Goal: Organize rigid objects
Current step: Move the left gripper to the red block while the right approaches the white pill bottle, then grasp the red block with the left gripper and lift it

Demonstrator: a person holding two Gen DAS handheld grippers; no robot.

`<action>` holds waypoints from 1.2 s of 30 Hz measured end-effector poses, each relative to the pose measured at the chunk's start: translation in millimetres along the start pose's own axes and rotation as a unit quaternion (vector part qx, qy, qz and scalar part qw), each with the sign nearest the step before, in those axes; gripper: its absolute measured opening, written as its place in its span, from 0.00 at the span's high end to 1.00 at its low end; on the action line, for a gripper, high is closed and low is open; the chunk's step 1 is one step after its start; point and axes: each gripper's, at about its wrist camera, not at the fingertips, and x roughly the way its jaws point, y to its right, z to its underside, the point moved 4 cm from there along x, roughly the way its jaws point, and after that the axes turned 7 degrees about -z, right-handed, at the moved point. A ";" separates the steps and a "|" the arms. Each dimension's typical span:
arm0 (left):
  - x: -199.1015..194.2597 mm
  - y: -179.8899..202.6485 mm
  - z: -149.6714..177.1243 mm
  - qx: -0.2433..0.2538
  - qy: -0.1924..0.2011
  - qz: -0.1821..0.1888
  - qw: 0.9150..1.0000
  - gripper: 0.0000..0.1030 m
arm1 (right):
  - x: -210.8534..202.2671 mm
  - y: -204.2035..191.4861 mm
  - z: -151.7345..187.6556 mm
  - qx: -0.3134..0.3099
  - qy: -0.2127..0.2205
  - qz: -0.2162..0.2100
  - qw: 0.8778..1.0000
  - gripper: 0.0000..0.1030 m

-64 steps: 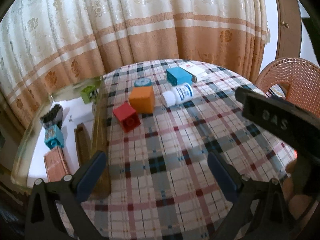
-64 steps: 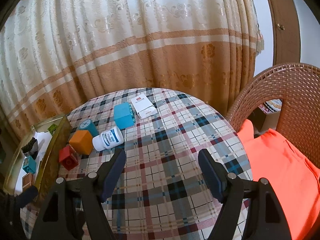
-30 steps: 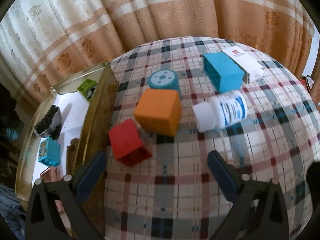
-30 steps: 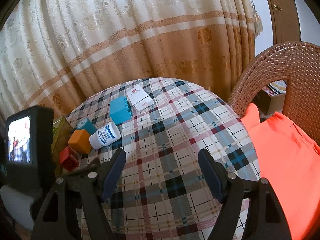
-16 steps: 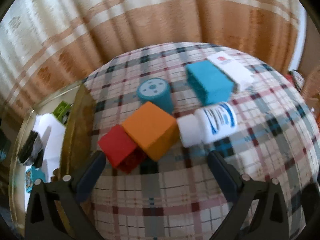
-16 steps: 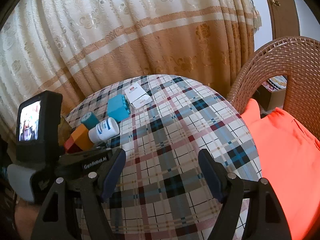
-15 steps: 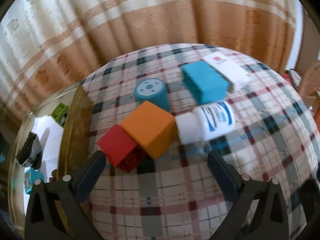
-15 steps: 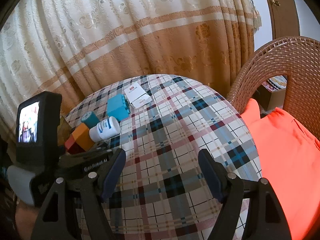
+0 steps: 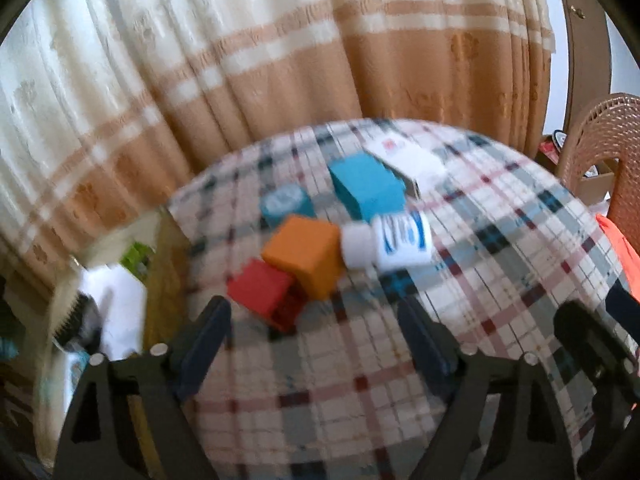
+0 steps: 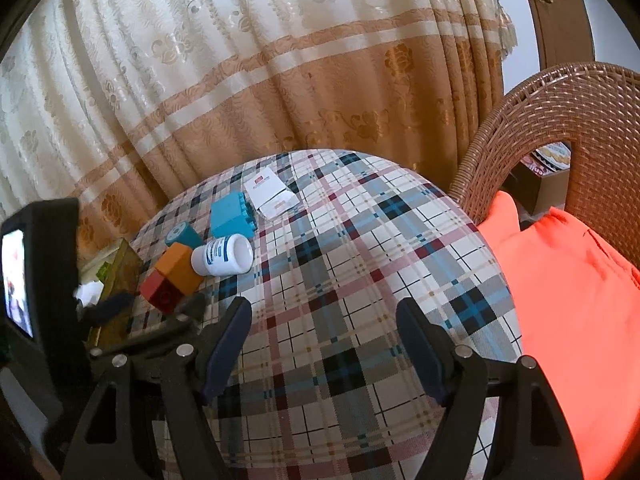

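Risk, left wrist view: left gripper, jaws spread and empty, hangs low before the red block that touches the orange block, so closing could nudge both; right wrist view: right gripper agape, empty, above bare tablecloth.

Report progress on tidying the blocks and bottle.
Done: a green block and other blurred items sit in the tray. In hand: nothing; left tongs and right tongs are open. Left: red block, orange block, bottle, blue block.
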 end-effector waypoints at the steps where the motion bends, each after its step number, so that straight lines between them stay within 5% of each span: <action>1: 0.4 -2.8 -3.6 -0.001 0.004 0.006 1.000 0.09 | 0.9 0.6 0.2 0.002 -0.002 -0.001 1.000 0.25; 6: 24.1 -12.5 -15.3 -0.019 -0.033 0.051 0.998 0.07 | 0.2 5.0 -0.1 0.012 -0.002 -0.011 1.000 0.25; 15: 52.9 -8.9 -16.6 -0.023 -0.062 0.061 0.996 0.08 | 1.4 9.5 -3.5 0.021 -0.020 -0.020 0.999 0.25; 21: 42.4 -0.2 -11.0 0.005 -0.030 0.074 0.997 0.35 | 0.8 10.0 -2.7 0.024 -0.023 -0.019 0.999 0.25; 25: 29.5 -7.9 -9.2 -0.021 -0.023 0.122 0.992 0.66 | 0.5 11.2 -2.2 0.026 -0.024 -0.014 0.999 0.25; 30: 16.3 -13.6 1.8 -0.055 -0.031 0.183 0.981 0.72 | -1.8 10.5 -3.5 0.022 -0.021 -0.011 0.999 0.25; 34: -2.6 -23.3 11.6 -0.101 -0.020 0.261 0.960 0.72 | -6.2 9.0 -7.2 0.020 -0.014 -0.012 1.000 0.25; 36: -8.8 -26.7 13.9 -0.107 -0.015 0.265 0.958 0.72 | -7.0 9.0 -8.3 0.022 -0.012 -0.013 1.000 0.25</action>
